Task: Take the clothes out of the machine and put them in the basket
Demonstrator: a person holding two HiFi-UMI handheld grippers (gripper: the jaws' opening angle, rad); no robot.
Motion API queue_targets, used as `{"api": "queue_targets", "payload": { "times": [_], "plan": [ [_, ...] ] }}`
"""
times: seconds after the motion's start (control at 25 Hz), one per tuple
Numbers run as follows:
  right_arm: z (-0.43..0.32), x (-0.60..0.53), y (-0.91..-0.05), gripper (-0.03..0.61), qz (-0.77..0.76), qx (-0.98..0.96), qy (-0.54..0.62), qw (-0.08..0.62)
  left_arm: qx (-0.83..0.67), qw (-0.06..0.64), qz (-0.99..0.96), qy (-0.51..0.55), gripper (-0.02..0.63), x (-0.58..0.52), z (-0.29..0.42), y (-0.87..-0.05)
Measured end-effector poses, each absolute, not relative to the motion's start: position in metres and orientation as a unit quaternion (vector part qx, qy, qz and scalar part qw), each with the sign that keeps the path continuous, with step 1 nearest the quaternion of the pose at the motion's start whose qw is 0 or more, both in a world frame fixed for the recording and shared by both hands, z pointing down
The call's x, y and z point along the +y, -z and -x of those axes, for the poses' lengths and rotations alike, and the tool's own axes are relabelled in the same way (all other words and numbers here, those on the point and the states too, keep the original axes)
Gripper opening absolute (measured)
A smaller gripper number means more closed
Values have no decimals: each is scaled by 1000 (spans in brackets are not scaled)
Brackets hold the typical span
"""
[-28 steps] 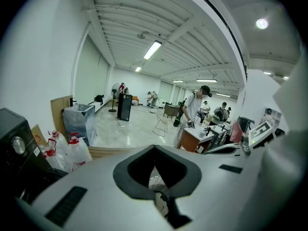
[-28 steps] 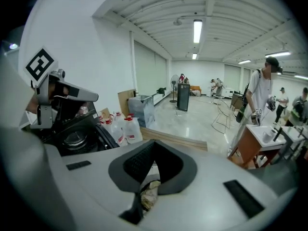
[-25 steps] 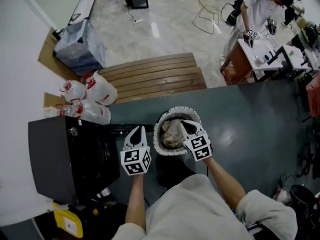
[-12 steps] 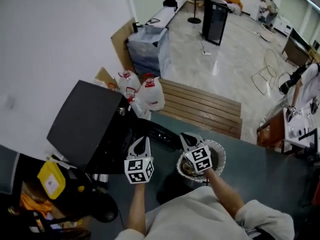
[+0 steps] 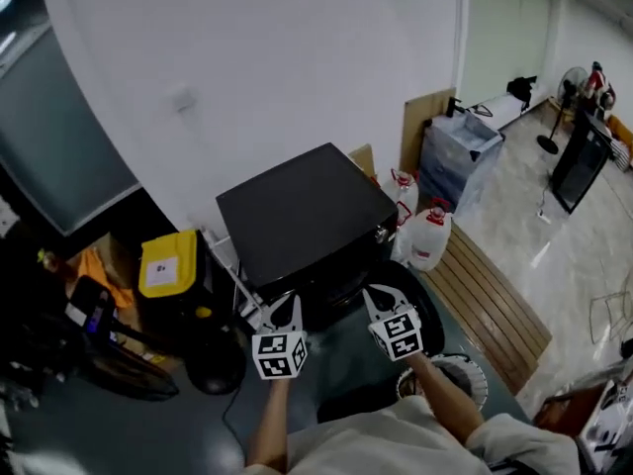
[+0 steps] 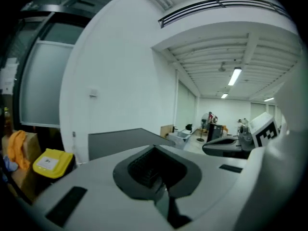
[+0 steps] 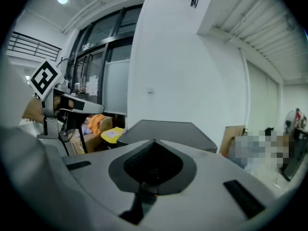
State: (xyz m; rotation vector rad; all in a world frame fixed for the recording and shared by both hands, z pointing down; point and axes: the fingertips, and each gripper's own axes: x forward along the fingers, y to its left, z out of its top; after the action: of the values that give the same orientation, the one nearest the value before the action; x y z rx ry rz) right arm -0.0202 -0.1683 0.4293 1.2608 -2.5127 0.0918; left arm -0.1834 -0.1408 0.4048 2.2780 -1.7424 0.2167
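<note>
Left claw (image 5: 289, 305): clenched, its two jaws meeting at the tip with nothing between them. It is held in the air in front of the person, pointing toward the machine.
Right claw (image 5: 376, 297): clenched too and empty. It is level with the left claw and a little apart from it, also aimed at the machine.
Machine (image 5: 307, 216): a black box with a flat dark top. It stands on the floor near the white wall (image 5: 297, 57), just beyond both claw tips. Neither claw touches it.
Basket (image 5: 473, 372): a round white basket on the dark floor at the person's right, behind the right claw. The right forearm covers part of it.
Clothes: none is in either claw. The inside of the basket is too hidden and dark to tell what lies there.
Yellow container (image 5: 170, 262): sits left of the machine, close to its side, among dark clutter.
Water jugs (image 5: 430, 237): clear jugs with red caps, just beside the machine's right side.
Wooden slats (image 5: 499, 300): a slatted wooden platform to the right of the jugs, running alongside the basket.
Left gripper view: the machine's top shows past the shut jaws, with the right claw and its marker cube at the right edge.
Right gripper view: the same top shows ahead, with the left claw at the left edge.
</note>
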Motion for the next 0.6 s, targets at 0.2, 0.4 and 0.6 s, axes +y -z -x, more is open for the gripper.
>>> {"api": "queue_targets", "payload": {
  "times": [0.2,0.4,0.6],
  "plan": [
    [115,-173,-422,21,-355,-922,-4,155,-681,138,-717,-57,18,-107,275,-407],
    [176,-166,-420,21,-303,-941,1,151,-729,142,-668,-46,18,-74,329,-414],
    [209,-164,-422,21,-282,-948,4,150,-746,143,-648,-44,18,-60,359,-416]
  ]
}}
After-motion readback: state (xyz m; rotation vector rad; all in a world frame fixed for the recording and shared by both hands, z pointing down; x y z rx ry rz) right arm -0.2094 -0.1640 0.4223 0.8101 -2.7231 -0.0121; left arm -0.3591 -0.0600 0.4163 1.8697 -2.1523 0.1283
